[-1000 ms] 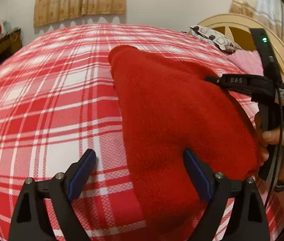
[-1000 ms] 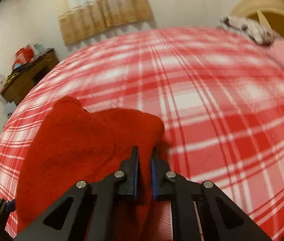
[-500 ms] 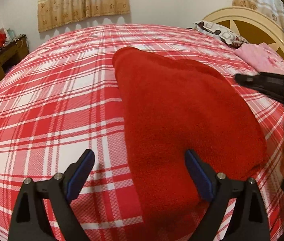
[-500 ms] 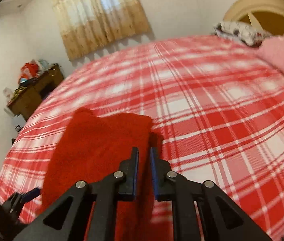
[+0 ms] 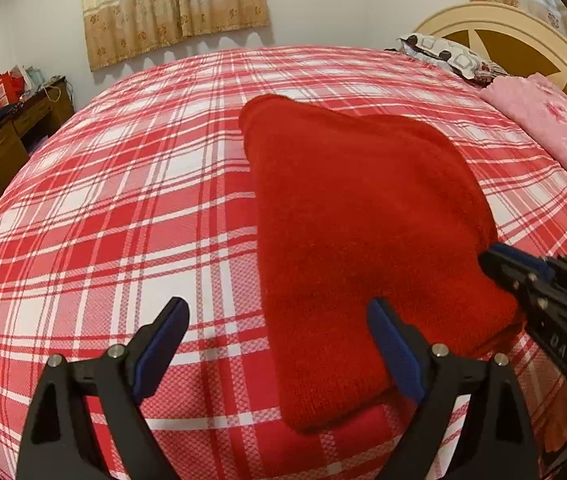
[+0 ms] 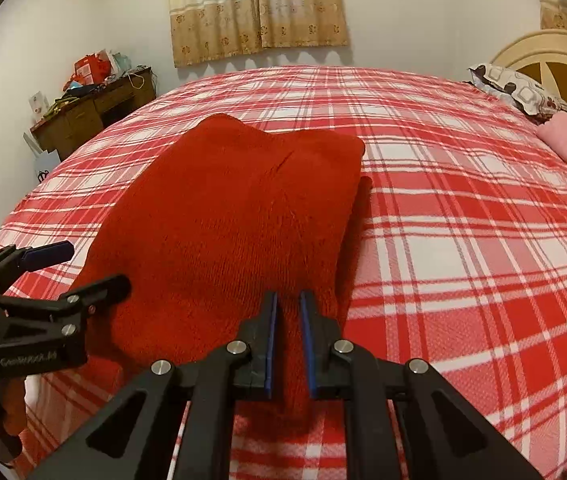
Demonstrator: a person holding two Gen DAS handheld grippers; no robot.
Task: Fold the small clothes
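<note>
A red knit garment (image 5: 355, 216) lies folded on the red plaid bedspread (image 5: 123, 200); it also shows in the right wrist view (image 6: 235, 216). My left gripper (image 5: 279, 320) is open over the garment's near left edge, its right finger over the cloth and its left finger over the bedspread. My right gripper (image 6: 289, 308) is shut on the garment's near edge, with red cloth pinched between its blue pads. The right gripper shows at the garment's right side in the left wrist view (image 5: 495, 258). The left gripper shows open at the left in the right wrist view (image 6: 91, 264).
A pink cloth (image 5: 555, 132) and a patterned pillow (image 5: 447, 56) lie by the cream headboard (image 5: 523, 36) at the far right. A cluttered wooden desk (image 5: 11, 128) stands left of the bed. Curtains (image 5: 171, 8) hang on the far wall.
The right gripper, still shut on the garment edge, has dropped lower and nearer at the garment's right side. The left gripper has stayed open in about the same place.
</note>
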